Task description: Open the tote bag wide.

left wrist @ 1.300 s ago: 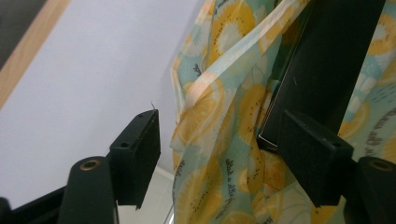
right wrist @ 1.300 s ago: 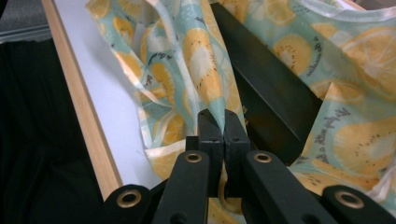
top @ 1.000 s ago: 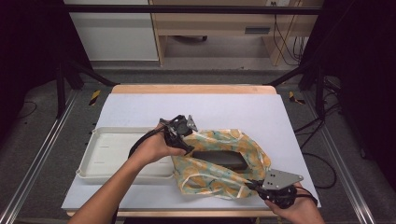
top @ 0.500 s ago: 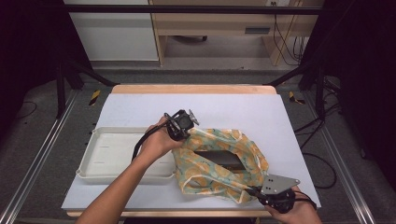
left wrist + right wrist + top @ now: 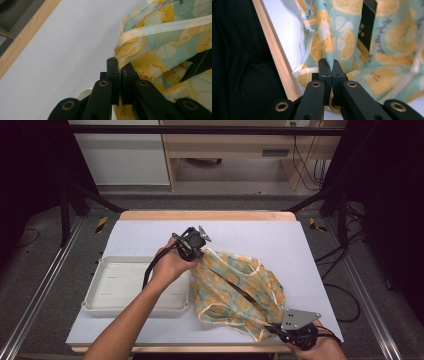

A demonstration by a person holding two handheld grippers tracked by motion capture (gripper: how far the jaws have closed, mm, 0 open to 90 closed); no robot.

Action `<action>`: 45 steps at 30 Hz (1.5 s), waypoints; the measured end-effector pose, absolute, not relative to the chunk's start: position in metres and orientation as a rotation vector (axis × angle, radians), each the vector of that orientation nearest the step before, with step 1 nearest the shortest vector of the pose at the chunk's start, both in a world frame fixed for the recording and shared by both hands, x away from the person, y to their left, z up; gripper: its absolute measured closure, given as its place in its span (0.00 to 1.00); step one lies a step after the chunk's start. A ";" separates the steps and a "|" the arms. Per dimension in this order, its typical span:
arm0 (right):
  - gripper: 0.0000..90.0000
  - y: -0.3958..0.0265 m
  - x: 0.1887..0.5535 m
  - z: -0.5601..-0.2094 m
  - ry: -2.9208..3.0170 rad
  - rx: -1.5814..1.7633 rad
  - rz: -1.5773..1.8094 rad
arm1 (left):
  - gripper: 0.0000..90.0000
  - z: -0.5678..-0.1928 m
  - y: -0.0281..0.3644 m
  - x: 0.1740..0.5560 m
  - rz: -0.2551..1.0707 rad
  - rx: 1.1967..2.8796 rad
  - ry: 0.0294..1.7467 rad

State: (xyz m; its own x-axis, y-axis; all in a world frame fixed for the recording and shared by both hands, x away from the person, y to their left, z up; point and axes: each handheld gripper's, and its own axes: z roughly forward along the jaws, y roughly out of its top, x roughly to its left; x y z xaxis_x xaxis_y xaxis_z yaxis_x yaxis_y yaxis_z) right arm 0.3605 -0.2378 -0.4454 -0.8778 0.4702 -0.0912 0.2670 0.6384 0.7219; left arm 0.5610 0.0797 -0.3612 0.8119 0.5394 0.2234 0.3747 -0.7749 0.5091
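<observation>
**Left jaws close on the cloth**

Our left gripper (image 5: 199, 254), open over the cloth (image 5: 235, 292) a second ago, has just been closing and now pinches its hem. We have drawn that corner up and away, stretching the cloth, which lay slack before.

**Gripper hardware and operator's arms: appearance**

Both units are presenting matte black, angular construction. The left gripper (image 5: 119, 72) is showing two blocky jaw tips, each with a small recessed screw, carried on broad links with brass-ringed pivot holes. The right gripper (image 5: 329, 68) is showing identical tips, links and brass rings. From above, a grey three-cornered plate is sitting at 12 o'clock on each body, and black cable is trailing from each. Forearms are appearing bare, no sleeves.
</observation>
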 end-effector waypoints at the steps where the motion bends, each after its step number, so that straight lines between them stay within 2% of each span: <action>1: 1.00 -0.238 0.361 -0.445 2.586 0.599 1.080 | 0.96 -0.361 0.079 0.559 0.498 2.554 0.670; 4: 0.96 -0.238 0.364 -0.443 2.567 0.604 1.102 | 0.94 -0.361 0.078 0.552 0.482 2.547 0.654; 8: 0.77 -0.239 0.365 -0.437 2.536 0.625 1.107 | 0.85 -0.359 0.077 0.539 0.482 2.552 0.614; 9: 0.67 -0.239 0.365 -0.434 2.513 0.634 1.112 | 0.79 -0.359 0.077 0.536 0.480 2.543 0.607; 13: 0.43 -0.238 0.366 -0.418 2.453 0.663 1.131 | 0.56 -0.353 0.079 0.522 0.527 2.518 0.582; 17: 0.33 -0.236 0.370 -0.403 2.424 0.680 1.136 | 0.47 -0.344 0.085 0.508 0.536 2.490 0.545; 23: 0.27 -0.235 0.388 -0.385 2.395 0.745 1.146 | 0.42 -0.335 0.094 0.493 0.536 2.495 0.479; 34: 0.36 -0.231 0.451 -0.385 2.366 0.990 0.946 | 0.31 -0.335 0.090 0.481 0.464 2.560 0.348; 35: 0.41 -0.230 0.457 -0.387 2.383 0.991 0.930 | 0.31 -0.336 0.089 0.481 0.455 2.562 0.337; 37: 0.67 -0.228 0.464 -0.389 2.418 0.991 0.886 | 0.29 -0.338 0.085 0.481 0.437 2.565 0.311; 38: 0.72 -0.228 0.467 -0.389 2.427 0.984 0.876 | 0.29 -0.340 0.082 0.481 0.419 2.563 0.289; 39: 0.82 -0.227 0.470 -0.387 2.431 0.993 0.881 | 0.29 -0.341 0.080 0.482 0.411 2.562 0.279; 43: 0.97 -0.224 0.471 -0.382 2.429 0.972 0.897 | 0.25 -0.349 0.070 0.482 0.379 2.578 0.219; 45: 0.98 -0.223 0.472 -0.381 2.431 0.958 0.897 | 0.21 -0.357 0.064 0.483 0.381 2.603 0.177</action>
